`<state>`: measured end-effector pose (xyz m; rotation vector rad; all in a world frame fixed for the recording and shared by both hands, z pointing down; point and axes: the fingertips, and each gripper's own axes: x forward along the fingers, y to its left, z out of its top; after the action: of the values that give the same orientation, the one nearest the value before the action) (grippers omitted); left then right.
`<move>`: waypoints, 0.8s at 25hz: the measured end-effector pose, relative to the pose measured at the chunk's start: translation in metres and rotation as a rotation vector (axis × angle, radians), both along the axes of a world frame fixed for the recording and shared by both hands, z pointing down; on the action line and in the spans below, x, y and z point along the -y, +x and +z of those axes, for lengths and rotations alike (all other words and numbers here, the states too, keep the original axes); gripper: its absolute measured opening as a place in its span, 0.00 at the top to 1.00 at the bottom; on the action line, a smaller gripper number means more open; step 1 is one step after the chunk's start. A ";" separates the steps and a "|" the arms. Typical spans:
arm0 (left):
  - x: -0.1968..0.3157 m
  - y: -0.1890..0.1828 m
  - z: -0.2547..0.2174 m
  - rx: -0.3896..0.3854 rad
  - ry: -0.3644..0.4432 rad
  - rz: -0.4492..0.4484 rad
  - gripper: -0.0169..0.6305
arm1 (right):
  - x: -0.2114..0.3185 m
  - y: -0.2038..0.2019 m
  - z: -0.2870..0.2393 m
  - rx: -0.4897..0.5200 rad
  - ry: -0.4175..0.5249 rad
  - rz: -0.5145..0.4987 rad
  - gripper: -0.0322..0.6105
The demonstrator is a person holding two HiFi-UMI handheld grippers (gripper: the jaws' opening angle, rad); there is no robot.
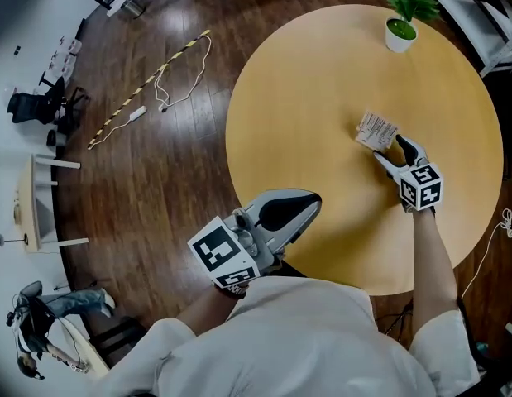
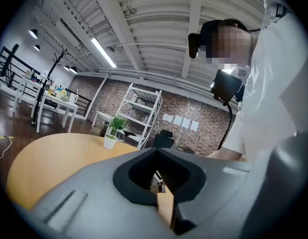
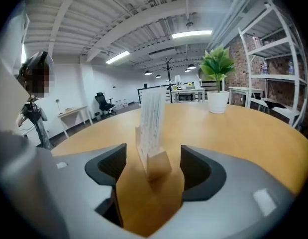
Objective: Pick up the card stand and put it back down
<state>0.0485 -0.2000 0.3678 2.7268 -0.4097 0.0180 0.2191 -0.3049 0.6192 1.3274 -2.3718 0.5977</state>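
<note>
The card stand (image 1: 376,130) is a small wooden block holding an upright white printed card; it rests on the round wooden table (image 1: 322,98). My right gripper (image 1: 391,149) stands open, one jaw on each side of the block, neither pad touching it. In the right gripper view the card stand (image 3: 153,133) sits upright, centred in the gap of the right gripper (image 3: 153,164). My left gripper (image 1: 301,208) is shut with nothing in it, held over the table's near edge close to the person's body. In the left gripper view the left gripper (image 2: 158,183) shows its jaws meeting.
A small potted plant (image 1: 402,23) stands at the table's far right edge, well behind the stand. On the dark wooden floor to the left lie a striped stick and a white cable (image 1: 156,81). White shelving (image 1: 487,15) stands beyond the table at right.
</note>
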 end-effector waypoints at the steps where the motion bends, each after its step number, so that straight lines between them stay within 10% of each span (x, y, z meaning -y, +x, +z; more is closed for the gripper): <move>1: 0.007 0.004 0.003 0.012 -0.004 -0.005 0.97 | 0.008 -0.001 0.005 -0.006 -0.002 -0.025 0.44; 10: 0.023 0.025 0.031 0.027 -0.059 -0.014 0.97 | 0.038 -0.020 0.013 -0.035 0.090 -0.188 0.73; 20: 0.027 0.016 0.050 0.050 -0.081 -0.032 0.97 | 0.029 -0.022 -0.011 0.050 0.138 -0.204 0.76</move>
<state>0.0648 -0.2274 0.4179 2.6438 -0.4573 0.0922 0.1968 -0.3336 0.6083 1.1164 -2.5887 0.4186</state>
